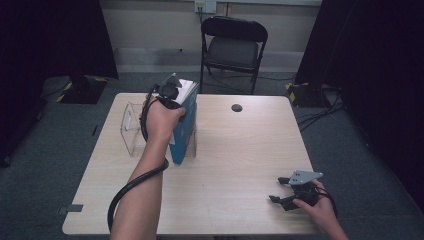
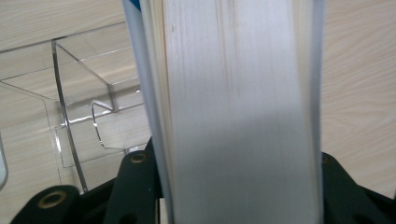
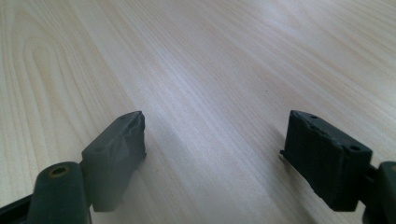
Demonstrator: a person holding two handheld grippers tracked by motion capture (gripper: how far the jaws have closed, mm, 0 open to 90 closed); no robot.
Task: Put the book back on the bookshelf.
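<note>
A thick blue book (image 1: 182,136) stands upright on the wooden table (image 1: 240,155), at the right end of a clear acrylic stand (image 1: 132,129). My left gripper (image 1: 180,100) comes down over the book's top, with its jaws against the two covers. In the left gripper view the white page edges of the book (image 2: 233,93) run up between the black jaws, and the clear stand (image 2: 84,116) lies to the left. My right gripper (image 1: 277,189) rests near the table's front right corner. Its fingers (image 3: 119,149) stand wide apart over bare wood with nothing between them.
A small black round disc (image 1: 236,107) sits on the table near its far edge. A black folding chair (image 1: 232,47) stands behind the table. Dark curtains hang on both sides, and cables lie on the floor at the right.
</note>
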